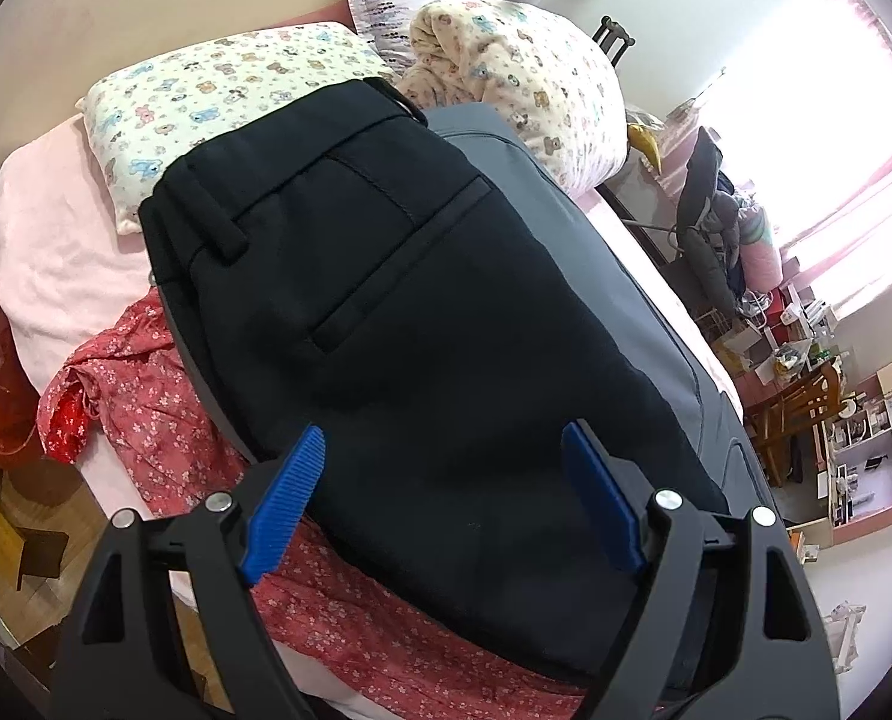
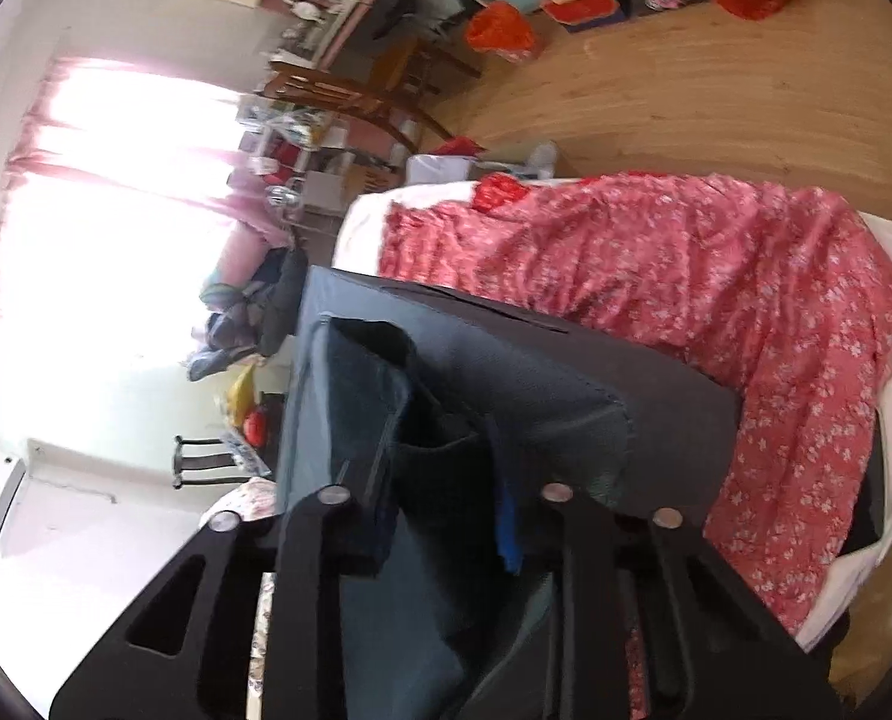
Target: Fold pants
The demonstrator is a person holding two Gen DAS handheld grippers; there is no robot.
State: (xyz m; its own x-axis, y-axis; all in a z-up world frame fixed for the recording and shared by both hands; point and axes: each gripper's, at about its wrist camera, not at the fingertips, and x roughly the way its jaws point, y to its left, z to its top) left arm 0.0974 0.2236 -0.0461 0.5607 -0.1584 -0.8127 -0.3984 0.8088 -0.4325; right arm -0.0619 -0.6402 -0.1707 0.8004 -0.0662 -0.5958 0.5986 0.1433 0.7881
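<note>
Jaws of the left gripper [image 1: 443, 474] are spread wide with nothing pinched, while those of the right gripper [image 2: 446, 516] are clamped on a fold of the pants [image 1: 398, 300].

Dark navy pants are laid folded on the bed [image 1: 56, 264], waistband toward the bear-print pillow [image 1: 206, 96], over a grey garment [image 1: 572, 252] and a red floral cloth [image 2: 716, 276]. Blue pads [image 1: 284, 504] of the left gripper are seen on either side of the lower pants, above the fabric. Only one blue pad is visible in the right wrist view, the other being hidden by cloth.
</note>
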